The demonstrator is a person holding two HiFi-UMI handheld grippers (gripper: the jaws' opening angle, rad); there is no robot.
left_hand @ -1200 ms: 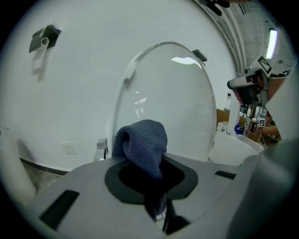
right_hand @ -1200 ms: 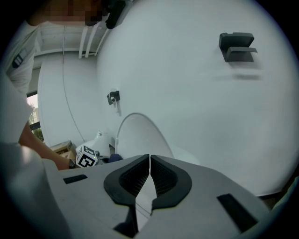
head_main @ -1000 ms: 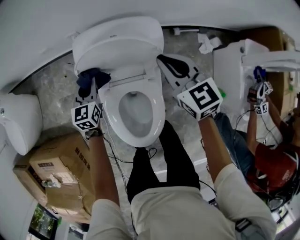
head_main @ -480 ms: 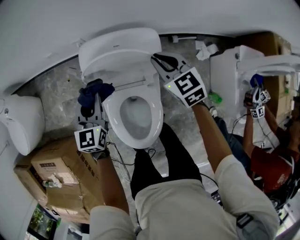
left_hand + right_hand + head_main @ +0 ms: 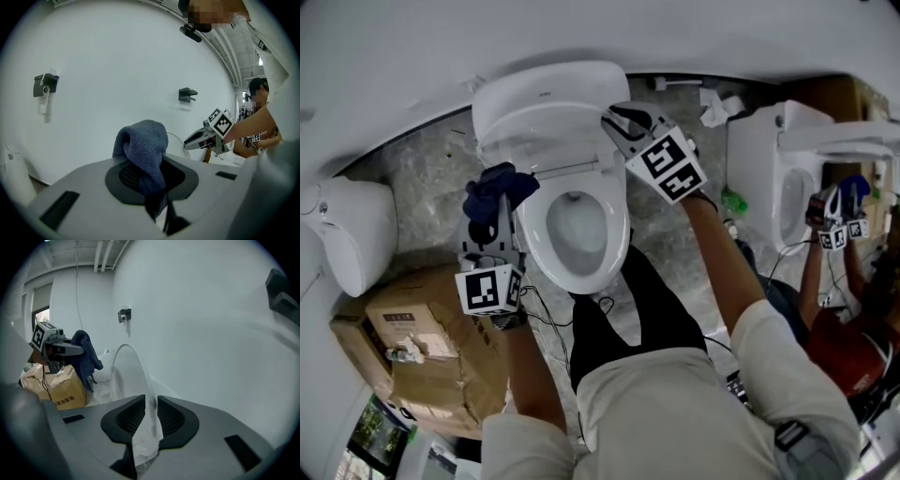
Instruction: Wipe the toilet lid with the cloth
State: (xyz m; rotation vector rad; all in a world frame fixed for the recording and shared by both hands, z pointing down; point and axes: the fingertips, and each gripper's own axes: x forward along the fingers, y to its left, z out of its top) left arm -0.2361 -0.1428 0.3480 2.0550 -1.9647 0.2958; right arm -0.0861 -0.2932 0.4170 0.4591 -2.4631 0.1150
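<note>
Head view: toilet lid is up, at 12 o'clock of the bowl, standing back toward the wall, and the seat is down on the rim. The bowl is open to the camera and shows only a pale grey-white well inside, can't tell if there's water. Left gripper sits at 9 o'clock of the bowl, jaws closed tight on the cloth: dark blue, bunched, one fold standing up above the pads and a tail hanging below them. The cloth is near the lid's 7 o'clock corner. In the right gripper view it hangs in the air at 9 o'clock, apart from the lid. Right gripper is at the lid's 3 o'clock edge, and its own view shows the thin lid rim standing between the ribbed pads. Its jaws have just been opening and are now part-way apart, with a slim gap showing, so the pads straddle the rim without pinching it. Cardboard box is at 8 o'clock of the frame, closed, contents hidden, with a small pale item on top that is too small to identify. Second toilet is at 3 o'clock, its bowl pale inside, with a second person beside it at 4 o'clock. Third toilet is at 9 o'clock, only its outer shell in view
</note>
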